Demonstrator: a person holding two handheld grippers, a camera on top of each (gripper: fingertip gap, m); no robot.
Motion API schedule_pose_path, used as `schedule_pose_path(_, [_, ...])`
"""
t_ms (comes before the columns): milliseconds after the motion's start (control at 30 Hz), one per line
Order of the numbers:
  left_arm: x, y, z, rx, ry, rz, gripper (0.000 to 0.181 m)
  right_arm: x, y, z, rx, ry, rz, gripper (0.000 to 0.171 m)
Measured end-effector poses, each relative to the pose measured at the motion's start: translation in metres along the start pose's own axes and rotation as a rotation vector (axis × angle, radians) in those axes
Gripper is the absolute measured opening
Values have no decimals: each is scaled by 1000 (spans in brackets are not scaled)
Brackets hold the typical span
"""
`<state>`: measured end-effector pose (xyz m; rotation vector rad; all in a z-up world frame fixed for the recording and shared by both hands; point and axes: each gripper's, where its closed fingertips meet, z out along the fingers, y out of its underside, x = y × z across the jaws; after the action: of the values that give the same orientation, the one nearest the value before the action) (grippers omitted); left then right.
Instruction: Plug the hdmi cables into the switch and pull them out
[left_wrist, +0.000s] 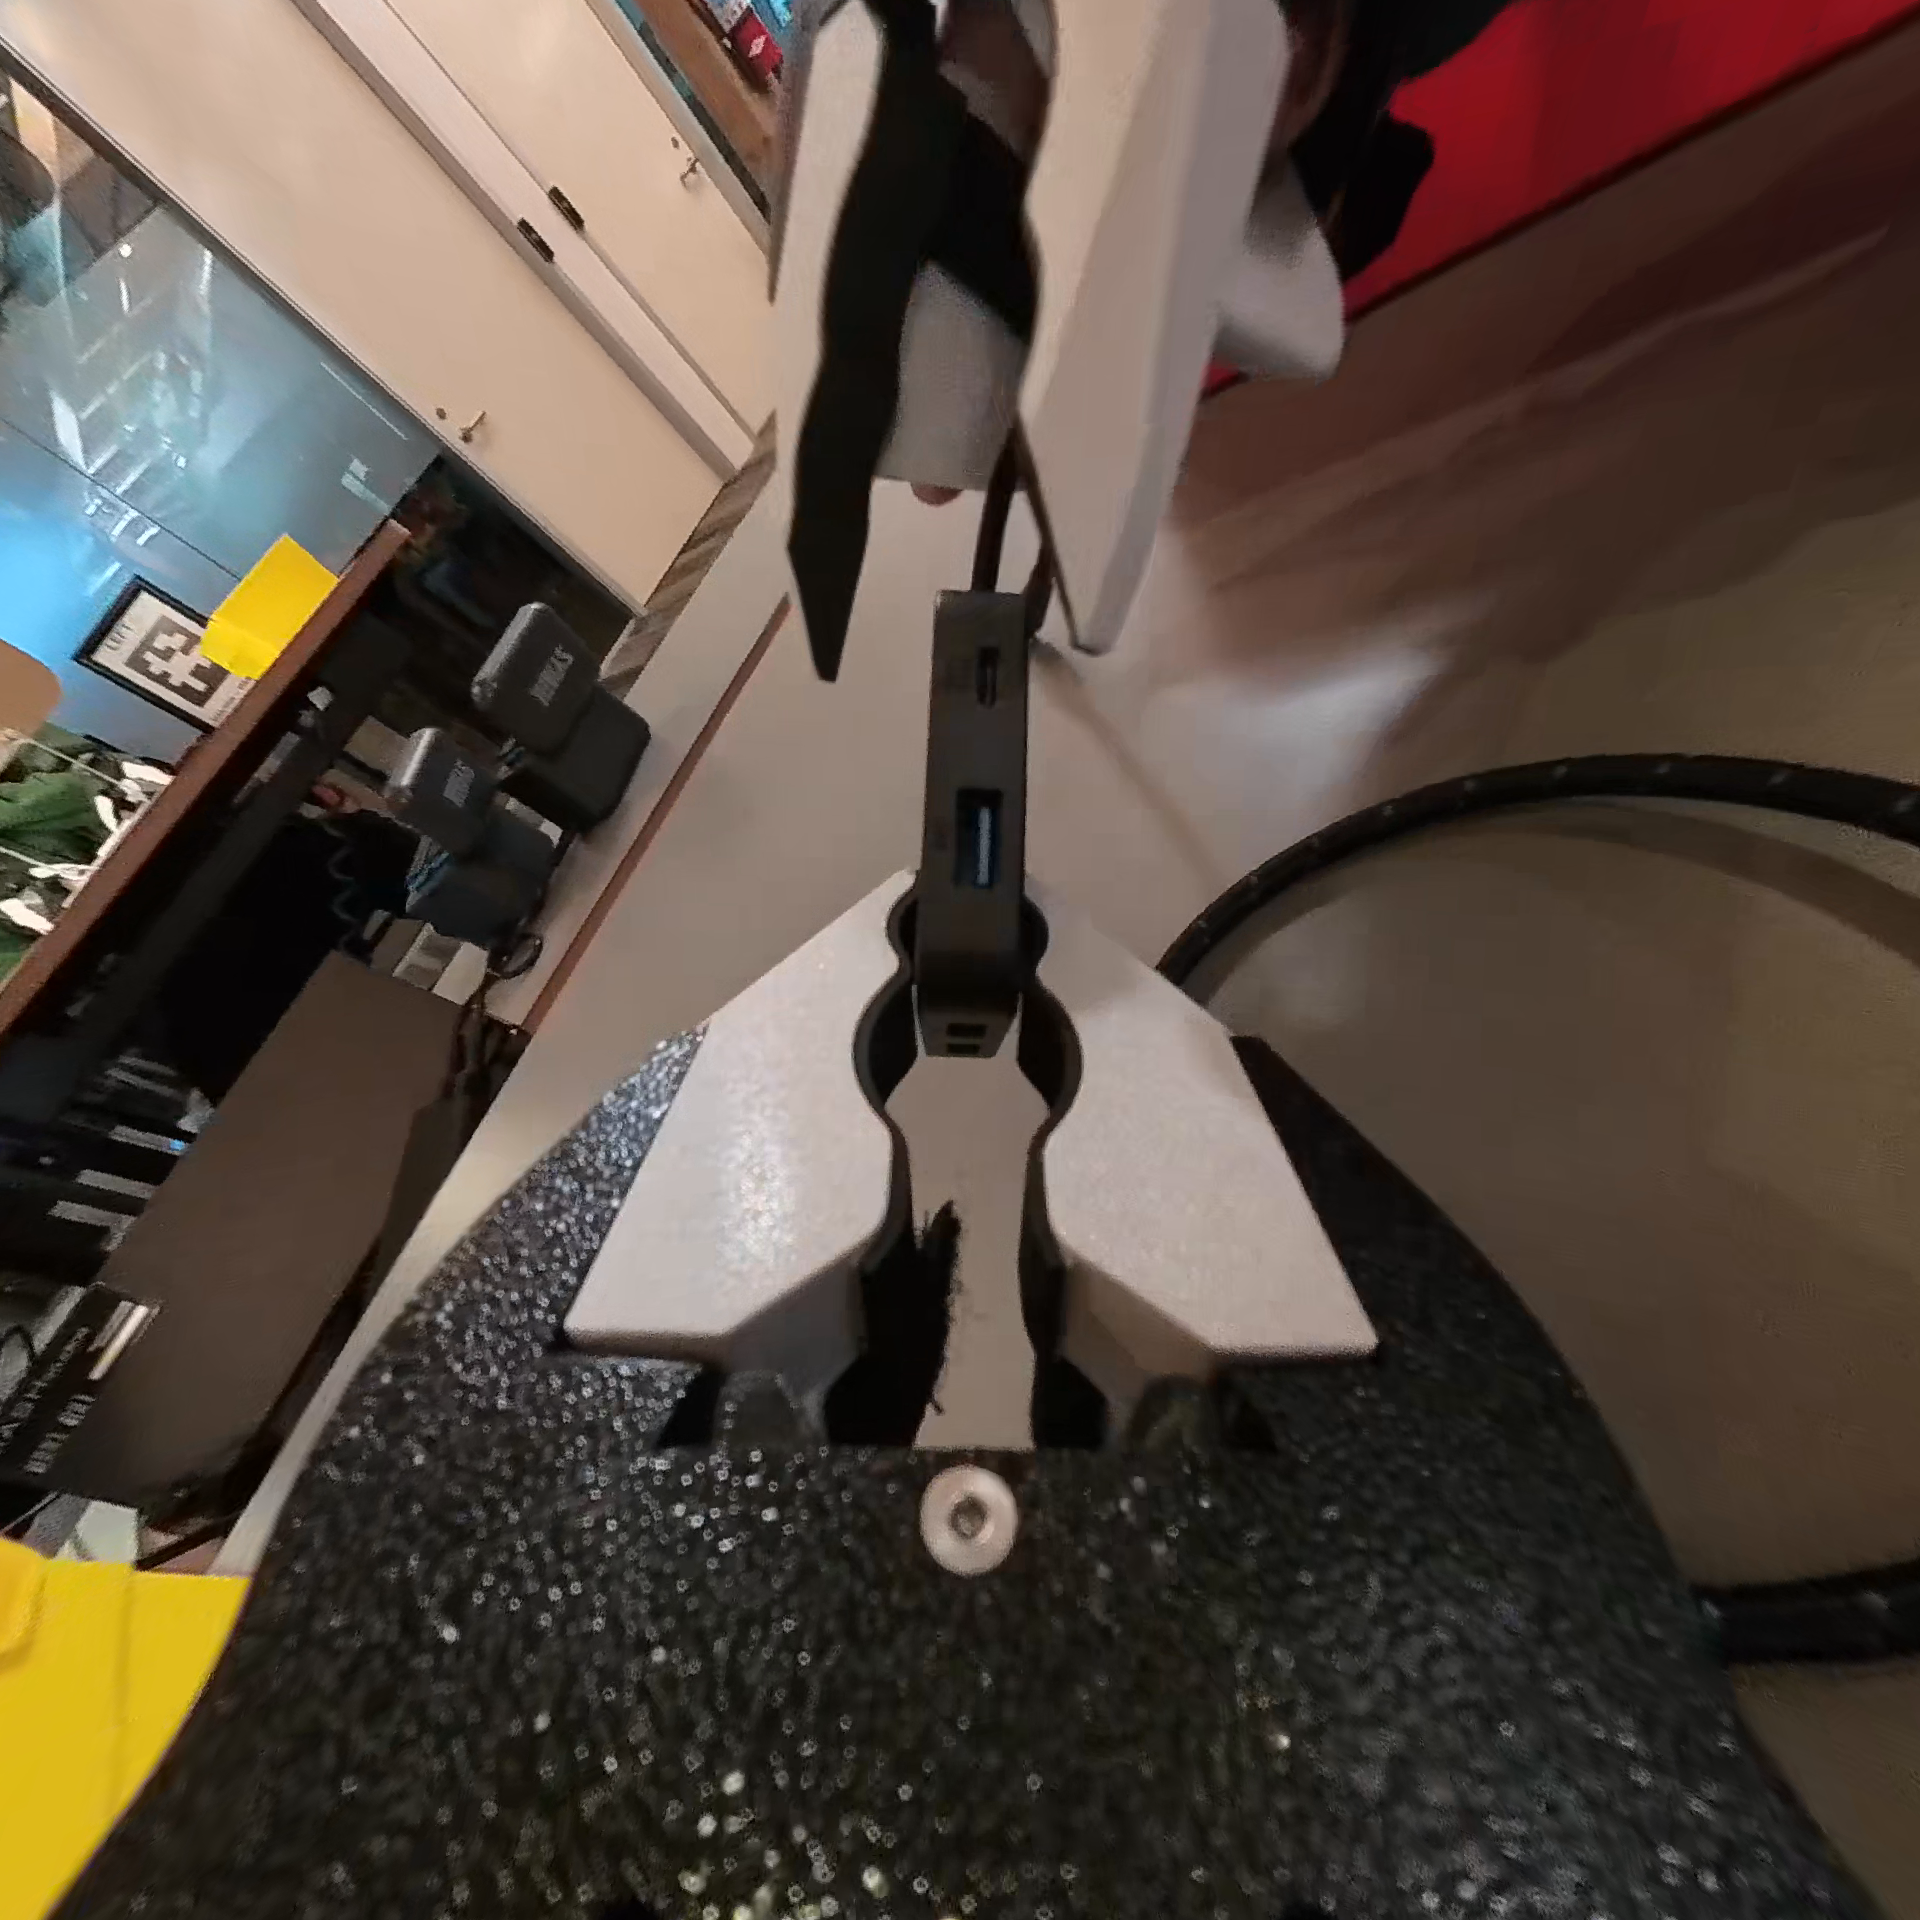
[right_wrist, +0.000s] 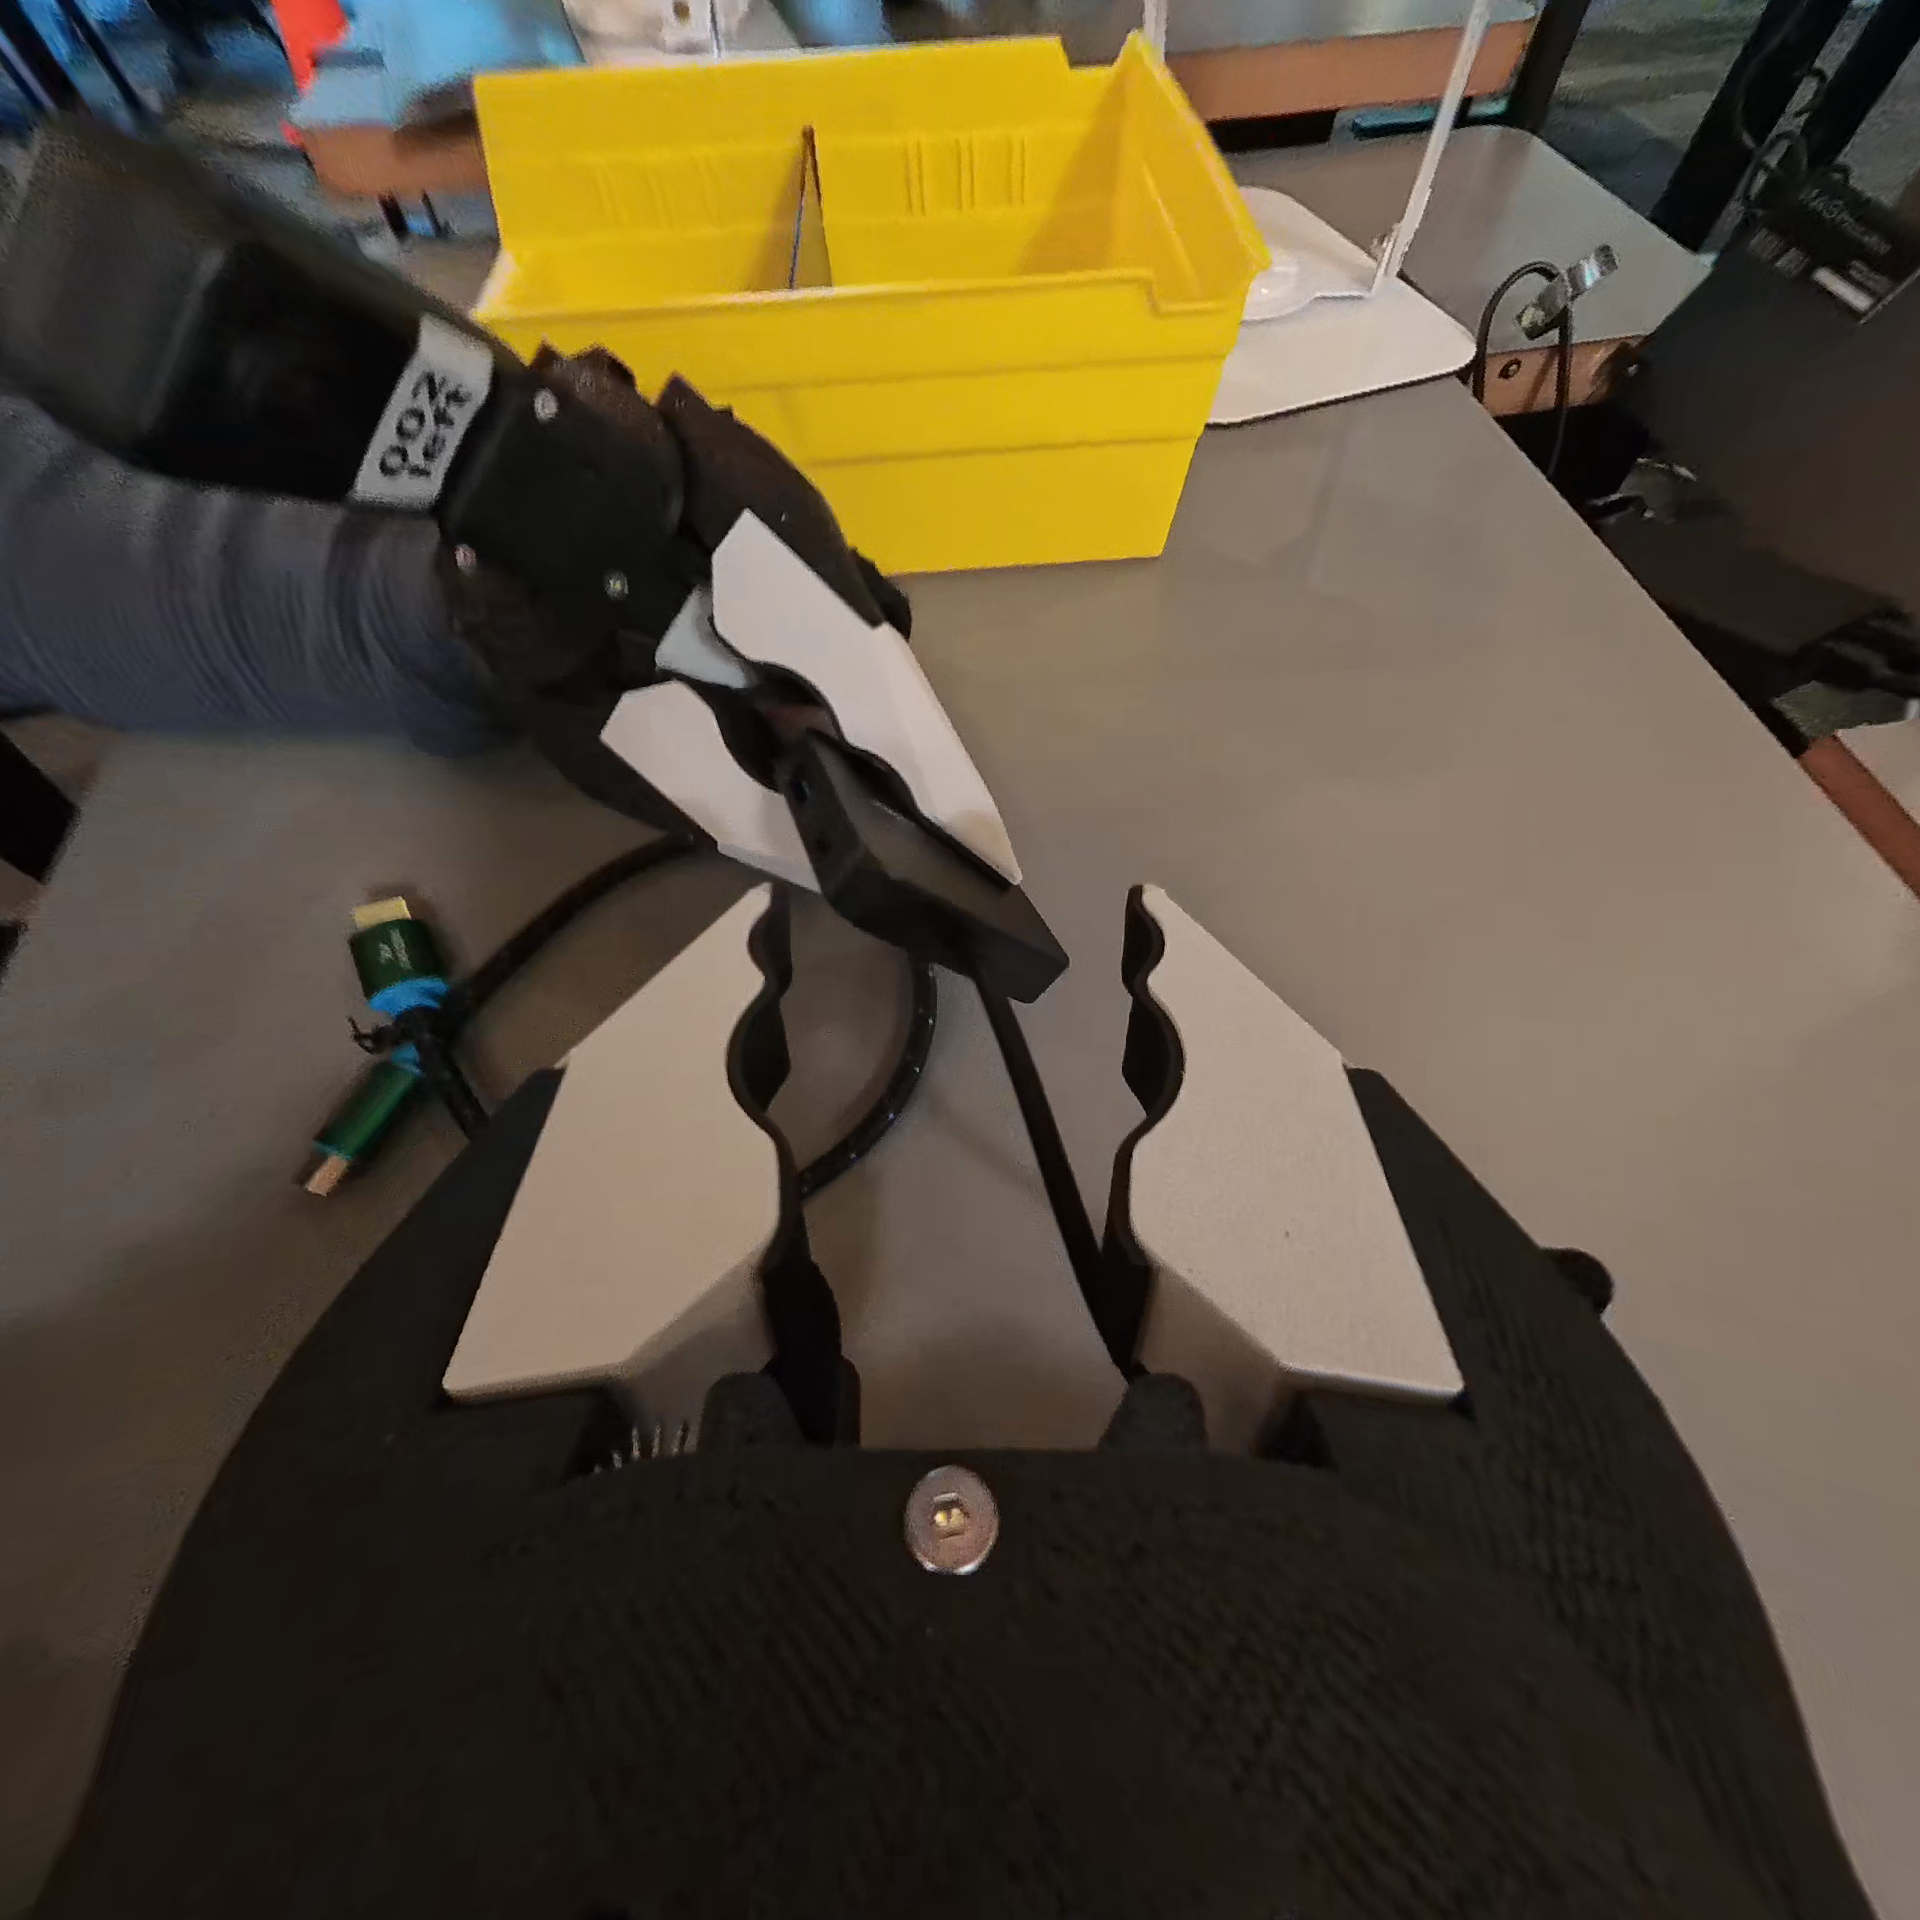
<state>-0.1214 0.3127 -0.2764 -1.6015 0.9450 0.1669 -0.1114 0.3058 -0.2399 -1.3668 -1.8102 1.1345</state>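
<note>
The grey flat-topped table (right_wrist: 1403, 727) carries everything, and the tall yellow plastic bin with a centre divider (right_wrist: 862, 343) stands at its far side as the landmark; a white flat lamp base (right_wrist: 1340, 343) sits just right of the bin, at the table's far right corner; the tabletop in front of the bin and out toward the right edge lies bare.

In front of the bin, left of its middle, the left gripper (right_wrist: 894, 831), black-bodied with white wedge fingers, is closed firmly on the small black slab-shaped switch (right_wrist: 925, 883), pinching it across its flat faces and holding it off the table (the left wrist view shows the switch (left_wrist: 971, 831) end-on between the closed fingers, a blue port on its side); a short black lead (right_wrist: 1039, 1101) hangs from the switch's near end.

Nearer than that, the right gripper (right_wrist: 951, 935) is spread wide with nothing between its fingers; its tips stand either side of the switch's near corner, apart from it.

Well in front of the bin's left end, the thick black braided hdmi cable (right_wrist: 894, 1081) loops on the table; its two green metal plugs (right_wrist: 400, 961) lie side by side, tied with a blue band, unplugged and clear of both grippers.
</note>
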Motion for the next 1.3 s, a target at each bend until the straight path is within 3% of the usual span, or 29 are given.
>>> schedule_pose_path(233, [1,3,0,-14,24,-31,11,2,18,9,-242,137,-269,48])
schedule_pose_path(367, [0,6,1,-39,18,-24,11,-8,8,14,-254,148,-390,35])
schedule_pose_path(433, [-2,5,-1,-35,8,-27,11,-13,0,15,-239,158,-445,18])
schedule_pose_path(500, [-7,-3,-5,2,-34,-38,11,-15,-7,13,-219,173,-495,17])
schedule_pose_path(667, [-30,-48,-31,248,-187,-102,34,-29,-50,-17,83,117,-441,12])
schedule_pose_path(833, [-30,-81,-51,455,-72,-322,46,-47,-80,-55,424,-65,-303,11])
schedule_pose_path(933, [-22,-91,-55,529,50,-420,41,-55,-85,-62,494,-145,-275,11])
schedule_pose_path(1000, [-19,-99,-62,591,101,-459,22,-58,-84,-60,487,-168,-277,11])
schedule_pose_path(1033, [-18,-100,-63,603,121,-466,20,-60,-83,-59,486,-177,-278,11])
schedule_pose_path(1167, [-18,-95,-61,531,150,-451,17,-59,-78,-58,439,-166,-283,12])
schedule_pose_path(1300, [-21,-78,-48,334,19,-287,16,-42,-55,-49,234,-21,-342,17])
